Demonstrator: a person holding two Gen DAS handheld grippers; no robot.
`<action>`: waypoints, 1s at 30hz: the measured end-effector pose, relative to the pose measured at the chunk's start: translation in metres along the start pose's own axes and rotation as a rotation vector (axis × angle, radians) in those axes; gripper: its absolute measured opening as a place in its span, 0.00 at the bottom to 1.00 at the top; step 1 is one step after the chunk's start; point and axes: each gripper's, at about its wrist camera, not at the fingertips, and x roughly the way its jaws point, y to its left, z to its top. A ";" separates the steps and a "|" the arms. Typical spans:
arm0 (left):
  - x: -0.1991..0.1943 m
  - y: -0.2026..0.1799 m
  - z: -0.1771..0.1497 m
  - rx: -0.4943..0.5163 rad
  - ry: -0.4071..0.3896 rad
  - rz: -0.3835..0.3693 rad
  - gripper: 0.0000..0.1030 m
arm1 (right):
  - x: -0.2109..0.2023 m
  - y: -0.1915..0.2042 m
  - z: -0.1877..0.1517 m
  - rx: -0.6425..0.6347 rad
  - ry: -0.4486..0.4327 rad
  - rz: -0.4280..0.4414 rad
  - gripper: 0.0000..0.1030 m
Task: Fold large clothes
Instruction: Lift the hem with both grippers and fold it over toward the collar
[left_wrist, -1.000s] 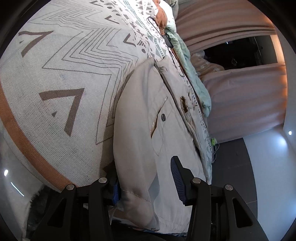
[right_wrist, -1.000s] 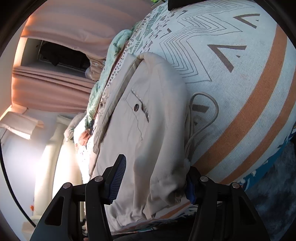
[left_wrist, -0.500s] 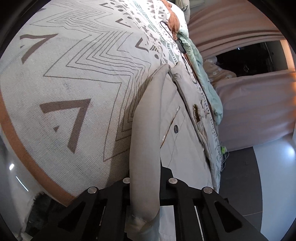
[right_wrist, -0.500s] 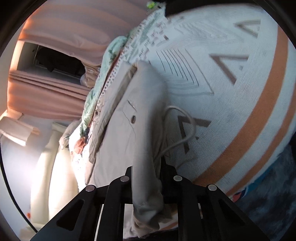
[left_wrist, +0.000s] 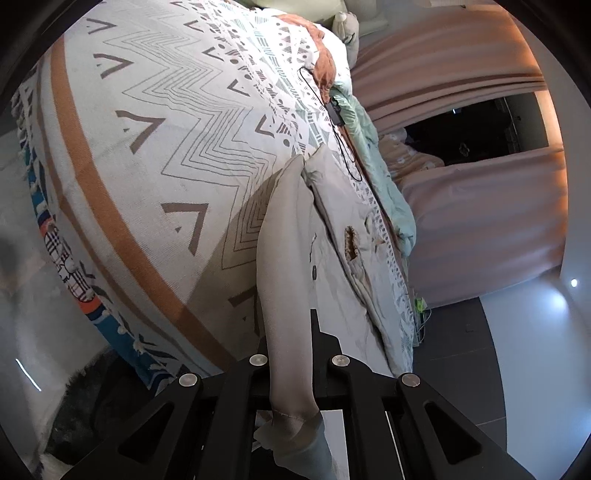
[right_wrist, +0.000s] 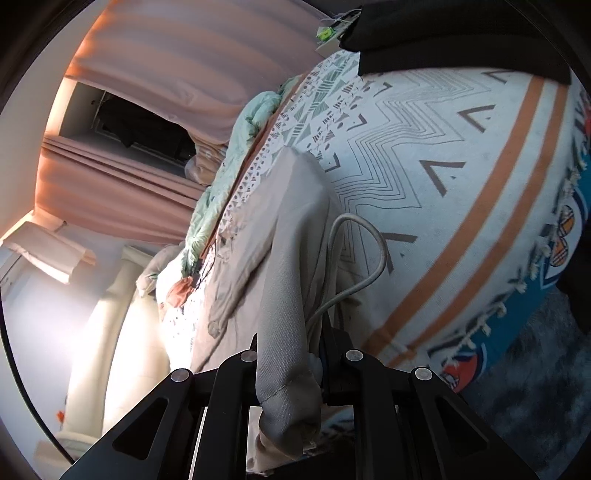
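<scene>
1. Fabric fills both of your grippers: the left gripper (left_wrist: 290, 354) has its jaws pressed together on a fold of the beige garment (left_wrist: 343, 280), and the right gripper (right_wrist: 291, 354) is pinched on another fold of the same garment (right_wrist: 280, 258).
2. You hold each tool low at the near edge of the bed, fingers pointing forward along the garment's length, with the gripped hem bunched and hanging below the jaws.
3. One garment is in play. It lies along the patterned bedspread (left_wrist: 177, 147), raised into a ridge where you grip it and flat farther on.
4. On it, the left view shows one dark button (left_wrist: 314, 273) and one brown patch (left_wrist: 351, 246); the right view shows one pale drawstring (right_wrist: 364, 254) looping out onto the bedspread just beside the fold.
5. Beyond the garment, one mint-green quilt (left_wrist: 384, 184) lies bunched along the far side of the bed, with a thin black cable (left_wrist: 332, 110) running across the bedspread near it.
6. Farthest off, pink curtains (left_wrist: 480, 229) hang around one dark opening (left_wrist: 476, 129).
</scene>
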 end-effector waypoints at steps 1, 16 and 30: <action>-0.006 0.000 -0.002 0.002 -0.004 0.000 0.05 | -0.006 0.001 -0.003 -0.001 -0.003 0.002 0.15; -0.093 -0.002 -0.033 0.031 -0.059 -0.079 0.05 | -0.093 0.019 -0.033 -0.030 -0.061 0.073 0.15; -0.143 -0.038 -0.028 0.057 -0.117 -0.154 0.05 | -0.133 0.060 -0.034 -0.058 -0.128 0.179 0.15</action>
